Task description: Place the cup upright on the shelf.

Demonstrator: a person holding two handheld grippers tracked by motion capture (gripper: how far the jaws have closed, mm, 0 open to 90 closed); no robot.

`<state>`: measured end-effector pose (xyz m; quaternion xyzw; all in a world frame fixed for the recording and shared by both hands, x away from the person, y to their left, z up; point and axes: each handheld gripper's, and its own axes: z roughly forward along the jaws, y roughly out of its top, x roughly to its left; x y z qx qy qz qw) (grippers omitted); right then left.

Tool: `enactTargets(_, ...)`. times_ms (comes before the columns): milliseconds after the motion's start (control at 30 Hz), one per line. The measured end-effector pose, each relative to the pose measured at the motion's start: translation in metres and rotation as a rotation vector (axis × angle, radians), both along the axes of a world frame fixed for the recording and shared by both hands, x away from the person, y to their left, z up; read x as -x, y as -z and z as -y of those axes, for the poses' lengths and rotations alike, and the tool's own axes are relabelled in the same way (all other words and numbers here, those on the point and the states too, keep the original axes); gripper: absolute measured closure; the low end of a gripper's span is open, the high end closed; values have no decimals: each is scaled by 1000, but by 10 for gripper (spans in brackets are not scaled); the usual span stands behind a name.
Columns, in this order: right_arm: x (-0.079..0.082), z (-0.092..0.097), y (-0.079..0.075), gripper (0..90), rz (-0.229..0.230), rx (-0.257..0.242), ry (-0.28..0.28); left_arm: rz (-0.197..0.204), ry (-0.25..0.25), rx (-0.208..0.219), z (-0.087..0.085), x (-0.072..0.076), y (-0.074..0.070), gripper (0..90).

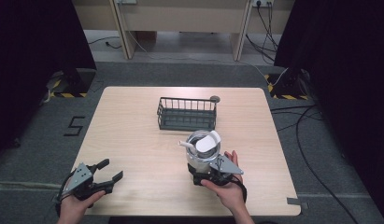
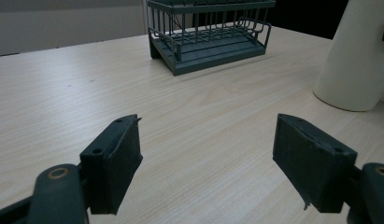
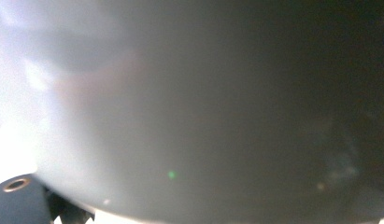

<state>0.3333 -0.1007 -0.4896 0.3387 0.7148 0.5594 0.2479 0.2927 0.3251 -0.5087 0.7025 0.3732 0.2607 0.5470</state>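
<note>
A white jug-like kettle (image 1: pixel 203 149) stands on the table (image 1: pixel 133 135) right of centre, its lid tipped open and a small spout pointing left. My right gripper (image 1: pixel 206 170) is pressed against its near side low down, held by a hand; the jaws are hidden under the kettle's body. In the right gripper view the white wall of the kettle (image 3: pixel 203 116) sits right against the lens. My left gripper (image 1: pixel 112 169) rests at the front left, open with nothing between its jaws. From the left gripper (image 2: pixel 208 140) the kettle (image 2: pixel 355 56) shows at the far right.
A dark wire basket (image 1: pixel 187 114) stands just behind the kettle, mid-table; in the left gripper view the basket (image 2: pixel 208 37) is ahead. A small round dark disc (image 1: pixel 215 98) lies behind its right corner. Bare wood spreads between the two grippers. Cables trail over the floor at right.
</note>
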Motion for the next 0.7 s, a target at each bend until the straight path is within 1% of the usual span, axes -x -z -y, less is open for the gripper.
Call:
enactTargets(400,0,-3,-4,103,-14,12,20,1,2,3,0,0,0,233)
enactTargets(533,-1,-3,-5,104,-17,20,16,1,3,5,0,0,0,233)
enactTargets(567,-1,-3,-5,104,-25,21,18,0,3,4,0,0,0,234)
enactTargets(667,-3,-3,-7,104,-29,18,17,0,1,4,0,0,0,234)
enactTargets(700,-3,-3,-8,105,-25,22,19,0,1,5,0,0,0,234)
